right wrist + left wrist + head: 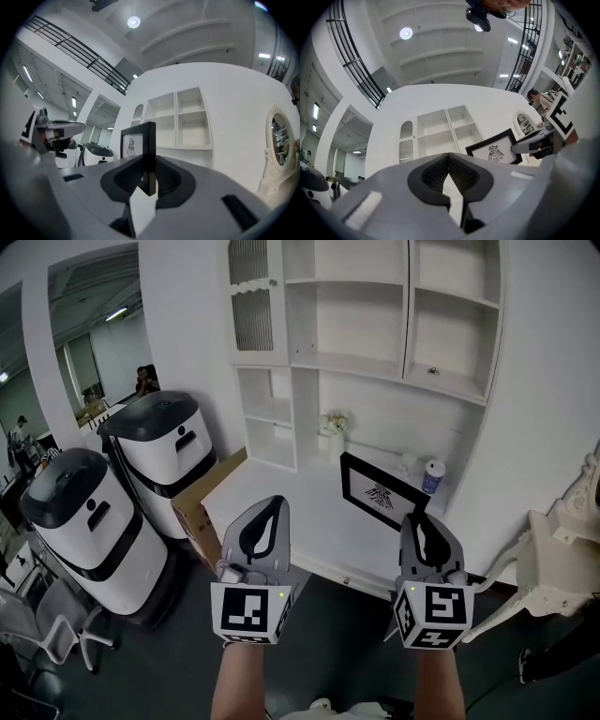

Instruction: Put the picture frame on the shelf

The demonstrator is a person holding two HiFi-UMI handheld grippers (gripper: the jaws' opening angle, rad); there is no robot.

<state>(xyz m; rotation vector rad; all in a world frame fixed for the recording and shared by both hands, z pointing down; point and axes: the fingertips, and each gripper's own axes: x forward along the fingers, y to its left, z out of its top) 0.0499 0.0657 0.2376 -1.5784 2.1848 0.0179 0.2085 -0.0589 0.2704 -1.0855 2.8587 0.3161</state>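
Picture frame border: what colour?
Black, all round the picture frame; the head view shows it best.

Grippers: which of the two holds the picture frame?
The right gripper, clamped on the picture frame's edge; the left gripper is shut, empty.

The head camera is looking steeply down from behind the left gripper (270,507) and right gripper (419,521), facing the white shelf unit (361,362) close ahead. Each gripper camera is riding low behind its own jaws, tilting up toward the ceiling (440,51). All three views are sharing the shelf unit and picture frame (380,491), and each gripper view is catching the other gripper at its edge.
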